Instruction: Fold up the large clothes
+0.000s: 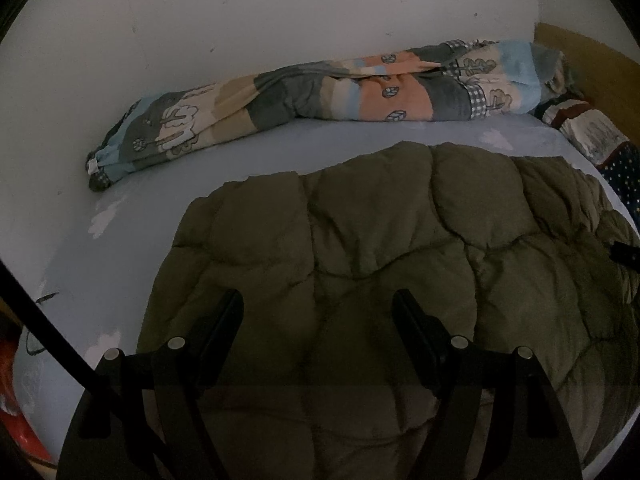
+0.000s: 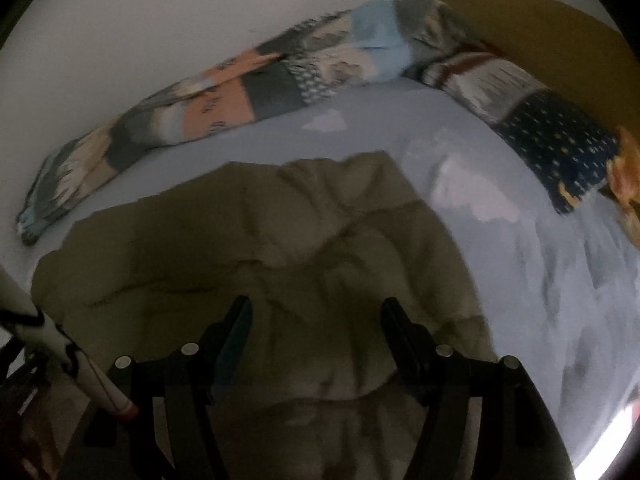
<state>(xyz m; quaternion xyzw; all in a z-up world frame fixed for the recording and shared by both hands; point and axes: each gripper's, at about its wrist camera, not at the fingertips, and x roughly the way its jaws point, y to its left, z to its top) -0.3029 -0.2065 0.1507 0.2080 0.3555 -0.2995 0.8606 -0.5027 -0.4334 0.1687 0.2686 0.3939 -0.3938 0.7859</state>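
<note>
An olive-green quilted padded coat [image 1: 380, 248] lies spread on a pale blue bed sheet [image 1: 280, 140]. My left gripper [image 1: 318, 300] is open, its two black fingers hovering over the coat's near part with nothing between them. In the right wrist view the same coat [image 2: 260, 240] fills the lower left, blurred. My right gripper [image 2: 316, 306] is open and empty above the coat's near edge. A small black tip of the right gripper shows at the left view's right edge [image 1: 626, 254].
A rolled patchwork duvet [image 1: 320, 100] lies along the white wall [image 1: 240, 20] at the back of the bed. Patterned pillows [image 2: 520, 120] rest against a wooden headboard [image 2: 540, 20] at the right. A white pole [image 2: 60, 344] stands at the left. Something red [image 1: 16, 400] sits beyond the bed's left edge.
</note>
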